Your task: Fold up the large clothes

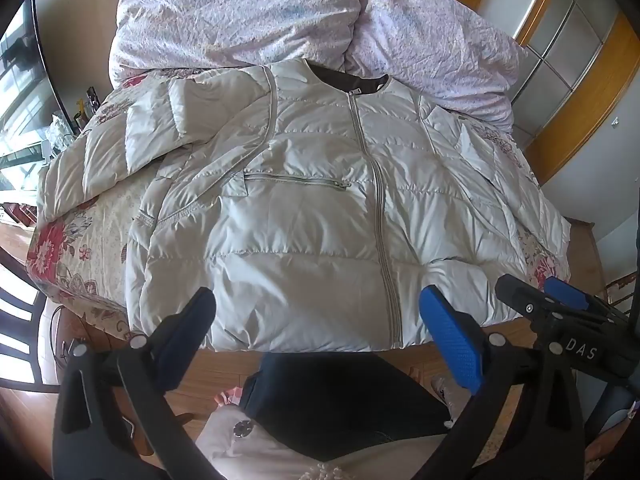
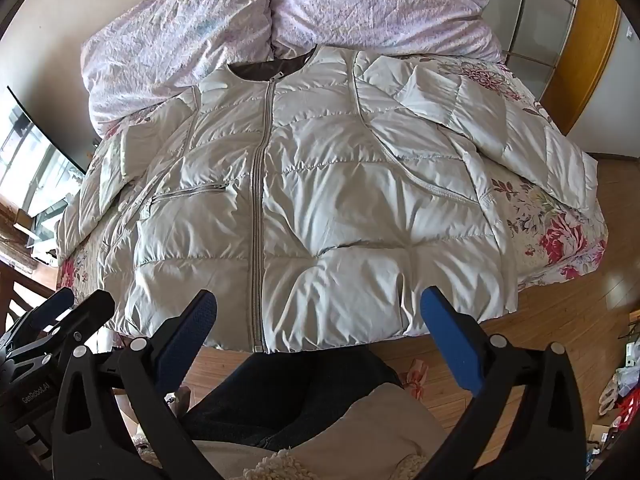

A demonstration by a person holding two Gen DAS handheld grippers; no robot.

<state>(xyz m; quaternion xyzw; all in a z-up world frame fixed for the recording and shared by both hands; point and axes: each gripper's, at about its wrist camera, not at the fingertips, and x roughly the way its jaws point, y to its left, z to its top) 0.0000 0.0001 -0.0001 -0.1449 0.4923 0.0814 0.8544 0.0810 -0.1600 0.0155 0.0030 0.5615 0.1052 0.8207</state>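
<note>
1. Pale quilted puffer jacket (image 1: pixel 304 208) spread front-up on the bed, zipped shut, collar toward 12 o'clock, hem toward 6 o'clock at the bed's near edge.
2. Dark lining visible at the neckline (image 1: pixel 348 80).
3. In the left wrist view, one sleeve (image 1: pixel 120 156) bent back on itself toward 9–10 o'clock; the other sleeve (image 1: pixel 516 184) running out toward 3 o'clock.
4. Horizontal zipped pocket (image 1: pixel 296 180) at 9 o'clock of the centre zip.
5. Under the jacket, a floral bedspread (image 1: pixel 64 248); at 12 o'clock, a rumpled lilac duvet (image 1: pixel 256 12) touching the collar.
6. Left gripper (image 1: pixel 316 316) held above the hem, jaws spread fully wide, nothing between the pads, no contact with the fabric to be seen.
7. Right gripper (image 2: pixel 318 316) likewise above the hem, jaws at their widest, nothing gripped.
8. In the right wrist view, left gripper at 8 o'clock; in the left wrist view, right gripper (image 1: pixel 532 292) at 3–4 o'clock, just beside.
9. At 6 o'clock in both views, dark trousers (image 2: pixel 304 392) and a beige garment of the person standing on a wooden floor (image 2: pixel 560 320).
</note>
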